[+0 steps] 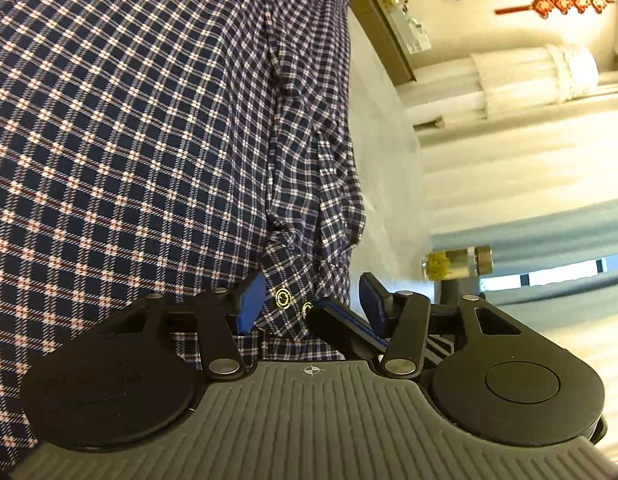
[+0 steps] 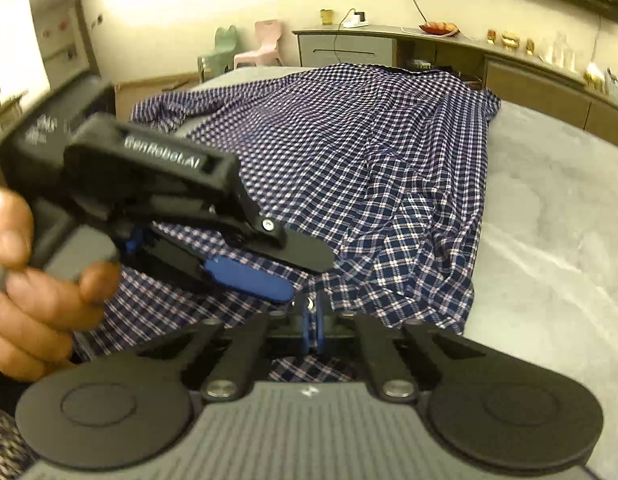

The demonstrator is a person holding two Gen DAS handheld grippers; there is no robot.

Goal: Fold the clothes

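Note:
A navy, white and red checked shirt (image 2: pixel 369 168) lies spread on a grey bed (image 2: pixel 549 208). In the left wrist view the shirt (image 1: pixel 129 140) fills the frame, and its buttoned sleeve cuff (image 1: pixel 285 300) sits between the blue pads of my open left gripper (image 1: pixel 309 300). My right gripper (image 2: pixel 312 322) is shut on the cuff fabric, its blue pads pressed together. The left gripper (image 2: pixel 269 276) also shows in the right wrist view, held by a hand (image 2: pixel 29 280), open just above the right gripper's tips. The right gripper's fingers (image 1: pixel 341 324) cross into the left wrist view.
A long low cabinet (image 2: pixel 449 52) with small items runs behind the bed. Small pink and green chairs (image 2: pixel 257 46) stand at the back left. A jar (image 1: pixel 457 264) and pale curtains (image 1: pixel 529 160) show beyond the bed edge in the left wrist view.

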